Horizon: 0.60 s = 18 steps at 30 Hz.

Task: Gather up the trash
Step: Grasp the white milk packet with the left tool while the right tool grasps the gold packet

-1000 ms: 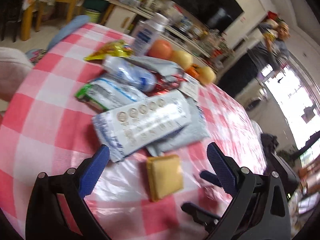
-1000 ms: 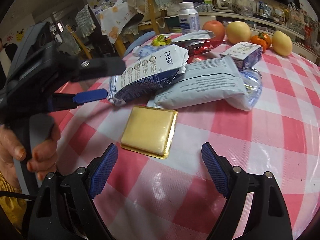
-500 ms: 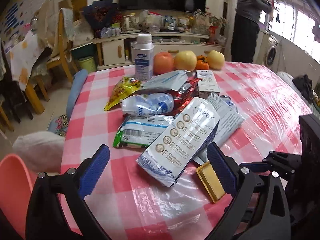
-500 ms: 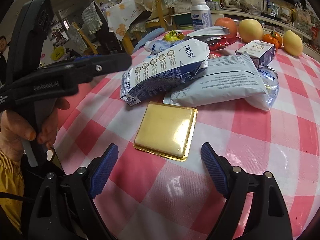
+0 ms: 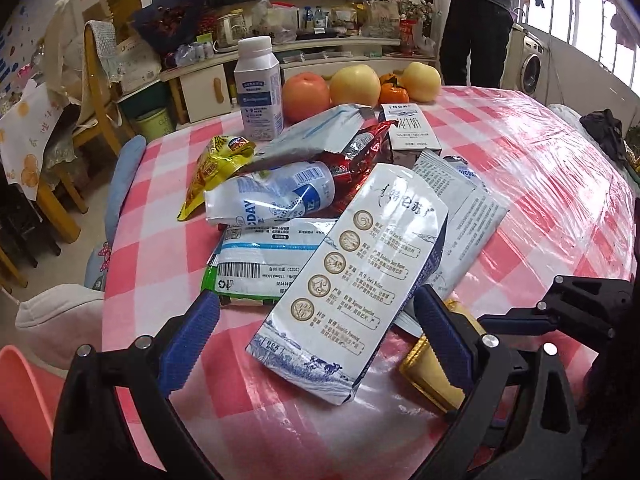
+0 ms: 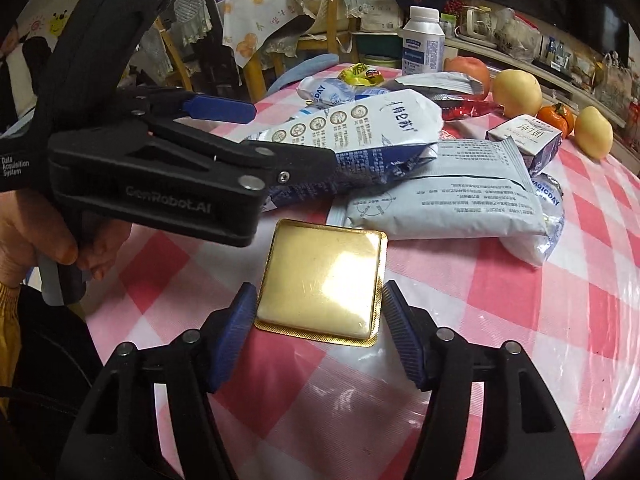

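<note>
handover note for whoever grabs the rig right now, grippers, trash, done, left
Right gripper: jaws have just been closing around the near end of the gold packet, which lies flat on the table; no firm grip visible yet.
Left gripper: open, empty, around the near end of the milk pouch, not gripping.
Trash: pouch, grey bag, wrappers piled mid-table; fruit and bottle behind.
Done: nothing lifted.
Left: finish the packet grip, then clear the pile. No bin in view.
</note>
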Motion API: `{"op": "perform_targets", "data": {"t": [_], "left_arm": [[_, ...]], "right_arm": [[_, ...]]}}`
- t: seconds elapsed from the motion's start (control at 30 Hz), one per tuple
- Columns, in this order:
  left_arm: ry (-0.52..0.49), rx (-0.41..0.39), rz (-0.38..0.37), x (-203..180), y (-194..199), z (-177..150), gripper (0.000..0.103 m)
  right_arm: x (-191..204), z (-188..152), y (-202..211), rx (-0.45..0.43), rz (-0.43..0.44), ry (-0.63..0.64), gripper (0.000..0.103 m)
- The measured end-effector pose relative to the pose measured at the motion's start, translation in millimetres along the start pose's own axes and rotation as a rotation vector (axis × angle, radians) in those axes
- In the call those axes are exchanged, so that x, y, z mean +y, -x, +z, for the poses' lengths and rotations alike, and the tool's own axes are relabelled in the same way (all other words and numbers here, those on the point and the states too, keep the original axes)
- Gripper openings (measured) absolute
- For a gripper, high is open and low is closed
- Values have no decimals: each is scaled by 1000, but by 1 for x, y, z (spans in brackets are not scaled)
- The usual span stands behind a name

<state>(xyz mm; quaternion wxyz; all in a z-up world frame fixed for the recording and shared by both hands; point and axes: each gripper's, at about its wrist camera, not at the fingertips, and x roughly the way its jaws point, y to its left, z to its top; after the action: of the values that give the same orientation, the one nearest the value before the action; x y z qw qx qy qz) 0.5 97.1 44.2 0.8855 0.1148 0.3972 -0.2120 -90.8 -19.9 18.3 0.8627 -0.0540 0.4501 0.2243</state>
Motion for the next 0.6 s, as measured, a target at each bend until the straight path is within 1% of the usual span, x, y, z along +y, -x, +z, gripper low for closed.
{"op": "perform_targets", "data": {"t": [0.13,0.17,0.2,0.27,0.33,0.37,0.4,0.43,0.47,0.5,0.53,0.57,0.6], "left_arm": [[11,11,8,-1,-5,0,98],[9,18,13,-2,-6,0,98],[5,25,19,-3,-8,-1,98],[-5,34,23,-7,-11,-1,98],[-15,38,34,-12,-13,-1,98],[-16,43,41,-13,-15,-1,96],[-10,49,37,-15,-16,-1,92],[-3,59,35,-15,-18,-1,82],[6,70,41,-16,-20,-2,75],[13,75,41,-16,-21,-2,71],[22,76,42,-16,-21,-3,70],[33,76,41,-15,-20,-3,67],[43,77,44,-15,-20,-4,62]], "right_arm": [[-11,-1,6,13,-19,-26,65],[-15,-1,8,16,-27,-36,65],[-20,-2,10,17,-40,-47,62],[-29,-4,16,15,-64,-65,63],[-36,-6,22,6,-66,-84,63],[-39,-7,24,4,-68,-92,63],[-41,-7,24,6,-75,-101,63],[-43,-8,24,10,-79,-109,63],[-46,-9,23,16,-74,-120,64],[-45,-10,23,19,-60,-128,64],[-46,-11,23,20,-47,-135,65],[-45,-12,23,19,-43,-139,72],[-45,-11,23,15,-48,-138,77]]}}
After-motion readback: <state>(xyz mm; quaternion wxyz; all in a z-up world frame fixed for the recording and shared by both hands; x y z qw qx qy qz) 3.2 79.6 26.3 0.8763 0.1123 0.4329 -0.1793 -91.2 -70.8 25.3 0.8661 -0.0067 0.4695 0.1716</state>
